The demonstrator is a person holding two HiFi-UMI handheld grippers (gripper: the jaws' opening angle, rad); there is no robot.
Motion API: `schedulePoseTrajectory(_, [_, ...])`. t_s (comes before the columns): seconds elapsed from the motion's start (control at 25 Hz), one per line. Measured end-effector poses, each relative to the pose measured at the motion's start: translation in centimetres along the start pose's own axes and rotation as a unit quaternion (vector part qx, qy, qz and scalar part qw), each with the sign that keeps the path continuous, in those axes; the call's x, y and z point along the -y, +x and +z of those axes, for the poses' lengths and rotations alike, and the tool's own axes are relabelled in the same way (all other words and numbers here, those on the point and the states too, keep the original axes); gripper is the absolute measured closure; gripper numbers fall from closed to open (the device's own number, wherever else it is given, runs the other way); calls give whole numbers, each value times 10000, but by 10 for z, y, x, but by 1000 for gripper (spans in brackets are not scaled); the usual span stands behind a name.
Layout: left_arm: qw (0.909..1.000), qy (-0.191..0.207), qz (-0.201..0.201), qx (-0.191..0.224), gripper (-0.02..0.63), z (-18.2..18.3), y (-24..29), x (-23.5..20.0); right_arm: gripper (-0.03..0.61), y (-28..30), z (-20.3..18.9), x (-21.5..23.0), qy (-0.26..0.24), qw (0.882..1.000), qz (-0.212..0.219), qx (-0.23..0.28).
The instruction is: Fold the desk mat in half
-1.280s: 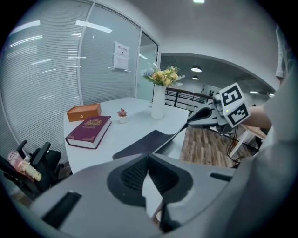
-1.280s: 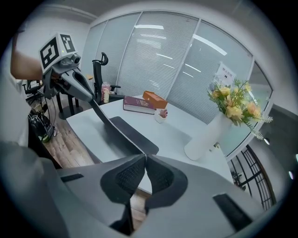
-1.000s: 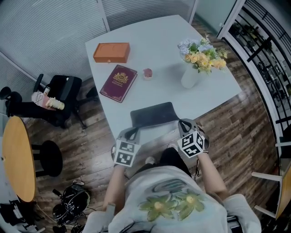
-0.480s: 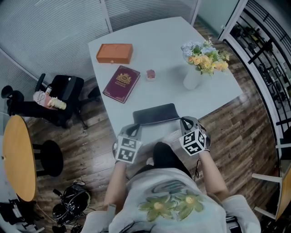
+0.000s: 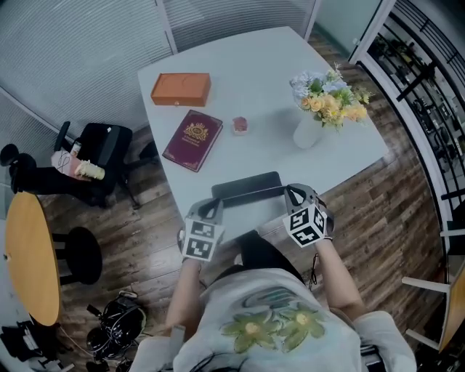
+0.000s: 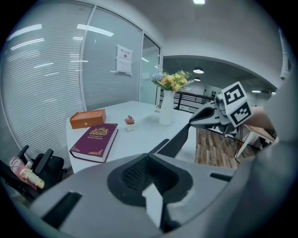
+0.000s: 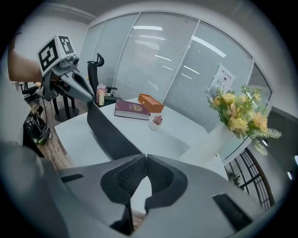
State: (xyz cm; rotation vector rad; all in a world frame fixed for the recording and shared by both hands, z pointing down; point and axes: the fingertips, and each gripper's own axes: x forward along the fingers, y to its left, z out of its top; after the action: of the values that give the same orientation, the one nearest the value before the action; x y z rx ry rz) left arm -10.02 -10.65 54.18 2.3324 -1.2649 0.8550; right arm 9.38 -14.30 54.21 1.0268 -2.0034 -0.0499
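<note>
A white surface (image 5: 247,73) stands on a dark wood plank floor (image 5: 378,211), with glass walls hung with horizontal blinds (image 5: 73,51) from 10 to 12 o'clock. A black office chair (image 5: 105,145) sits at 9 o'clock, a round wooden table (image 5: 29,254) at 8 o'clock and a black railing (image 5: 425,73) at 2 o'clock.

Cool, even indoor light, fairly bright. Ceiling lamp (image 6: 199,2) blows out; lamp streaks glare across the glass wall (image 7: 158,46). Soft shadow beside the vase (image 5: 307,131) on the white table (image 5: 240,80). Dark desk mat (image 5: 247,185) shows no texture. Gripper views fisheye, black vignetted corners, near housing soft. Head view sharp, edges bowed.
</note>
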Motion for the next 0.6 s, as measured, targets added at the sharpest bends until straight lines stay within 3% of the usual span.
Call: schedulePoseTrajectory(0.6, [9998,-116,101,-109,604,27,21,-34,552,30,26,26,-124,9996,250,-12])
